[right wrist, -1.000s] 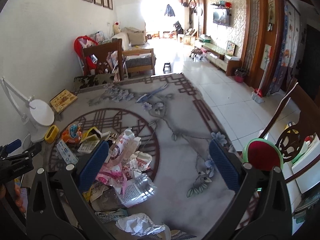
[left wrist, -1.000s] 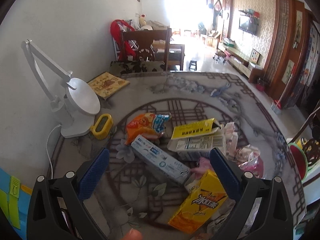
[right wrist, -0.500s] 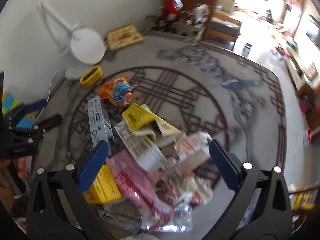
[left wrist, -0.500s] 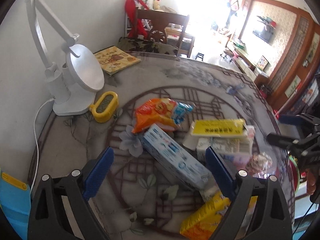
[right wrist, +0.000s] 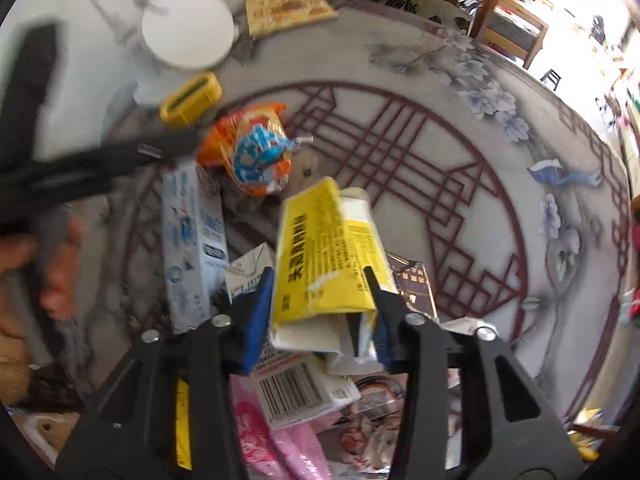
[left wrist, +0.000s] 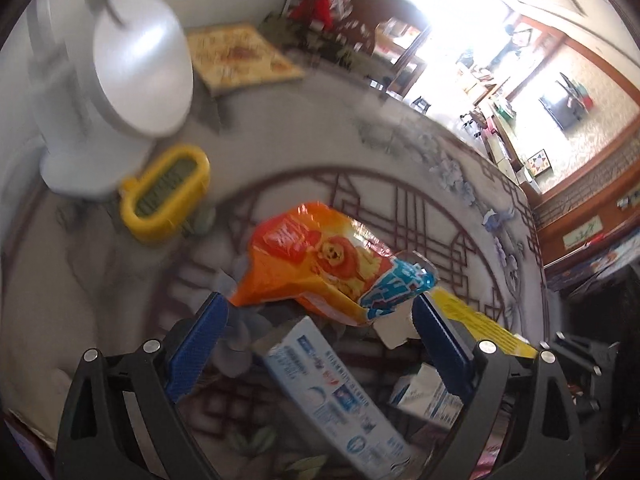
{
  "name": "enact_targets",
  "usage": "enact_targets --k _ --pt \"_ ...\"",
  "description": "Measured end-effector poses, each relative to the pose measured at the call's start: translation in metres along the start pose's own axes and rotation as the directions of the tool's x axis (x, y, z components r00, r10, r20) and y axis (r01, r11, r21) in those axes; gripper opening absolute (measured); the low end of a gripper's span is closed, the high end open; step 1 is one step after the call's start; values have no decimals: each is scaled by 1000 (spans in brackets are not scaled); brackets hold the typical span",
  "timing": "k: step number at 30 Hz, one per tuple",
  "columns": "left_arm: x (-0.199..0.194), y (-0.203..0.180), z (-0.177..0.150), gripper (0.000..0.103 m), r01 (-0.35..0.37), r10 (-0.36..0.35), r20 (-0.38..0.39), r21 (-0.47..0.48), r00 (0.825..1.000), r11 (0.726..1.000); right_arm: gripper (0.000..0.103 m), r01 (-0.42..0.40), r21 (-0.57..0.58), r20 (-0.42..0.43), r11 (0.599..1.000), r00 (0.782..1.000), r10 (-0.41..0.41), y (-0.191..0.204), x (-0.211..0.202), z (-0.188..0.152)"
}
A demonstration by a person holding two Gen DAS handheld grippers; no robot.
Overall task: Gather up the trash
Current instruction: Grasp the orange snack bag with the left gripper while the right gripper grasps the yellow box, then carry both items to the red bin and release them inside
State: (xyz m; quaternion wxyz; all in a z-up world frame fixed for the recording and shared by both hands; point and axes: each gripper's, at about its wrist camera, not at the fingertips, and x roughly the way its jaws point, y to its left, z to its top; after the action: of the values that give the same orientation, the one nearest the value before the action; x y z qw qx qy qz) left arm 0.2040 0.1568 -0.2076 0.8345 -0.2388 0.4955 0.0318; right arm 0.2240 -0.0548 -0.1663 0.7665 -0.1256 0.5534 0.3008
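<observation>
Closing my right gripper (right wrist: pixel 320 312) on the yellow box (right wrist: pixel 324 248), low centre of frame, pads touching its sides; its torn flaps could crumple and slip. My left gripper (left wrist: pixel 320 332) gapes over the snack bag (left wrist: pixel 320 264), risking snagging the blue box (left wrist: pixel 332 396).

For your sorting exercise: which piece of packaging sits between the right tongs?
The yellow box with black print; the blue-white carton and orange snack bag lie beyond the right tongs.
</observation>
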Motion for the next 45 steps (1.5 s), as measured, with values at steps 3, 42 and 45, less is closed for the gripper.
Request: enact_targets --k 3,42,45 --pt "23 1 1 89 11 -13 -28 -68 1000 998 41 -9 78 103 997 995 1 -6 -31 -14" --pt "-120 -193 -139 24 262 -303 17 454 953 851 41 -63 647 445 760 840 -310 -83 -211 -283" --pt "-123 -234 -165 24 294 -335 -4 487 942 822 41 -88 691 452 717 827 -334 -113 -227 -315"
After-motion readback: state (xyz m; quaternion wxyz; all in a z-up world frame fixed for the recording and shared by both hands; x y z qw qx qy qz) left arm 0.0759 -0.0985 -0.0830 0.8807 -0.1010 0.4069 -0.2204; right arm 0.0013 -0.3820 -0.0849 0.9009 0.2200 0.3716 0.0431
